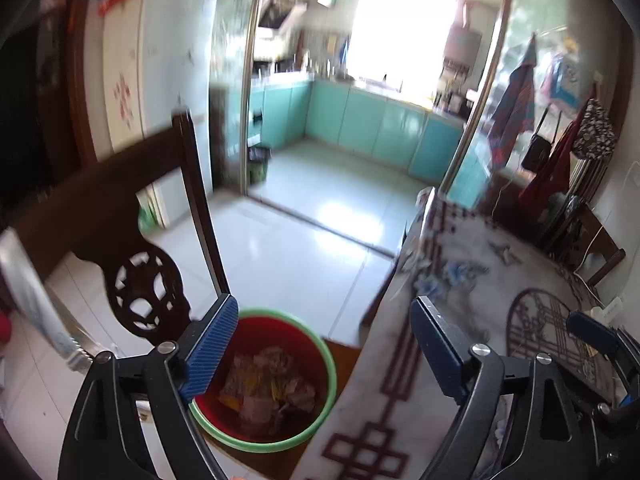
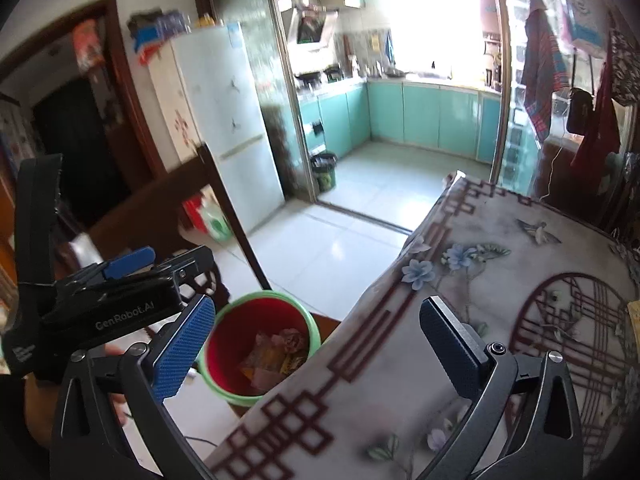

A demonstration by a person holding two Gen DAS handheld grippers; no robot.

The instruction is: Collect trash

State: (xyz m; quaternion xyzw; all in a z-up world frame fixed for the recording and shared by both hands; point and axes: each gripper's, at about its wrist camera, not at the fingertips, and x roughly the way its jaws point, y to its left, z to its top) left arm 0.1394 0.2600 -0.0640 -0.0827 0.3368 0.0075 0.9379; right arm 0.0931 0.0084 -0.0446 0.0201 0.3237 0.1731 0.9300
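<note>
A red bin with a green rim [image 1: 329, 360] stands on the floor by the table's corner, holding crumpled wrappers and paper [image 1: 268, 384]. My left gripper [image 1: 323, 301] hangs above it, open, with nothing between its blue pads. In the right wrist view the same bin [image 2: 248, 320] and its trash [image 2: 276, 354] lie below and left of my right gripper [image 2: 317, 300], which is also open and empty, partly over the table edge. The left gripper's body [image 2: 120, 304] shows at the left of that view, a hand behind it.
A table under a flowered cloth with dark red borders [image 2: 480, 280] fills the right. A dark carved wooden chair [image 1: 140, 280] stands left of the bin. Beyond are a white fridge [image 2: 216, 120], pale floor tiles and a kitchen doorway with a small black bin [image 2: 324, 172].
</note>
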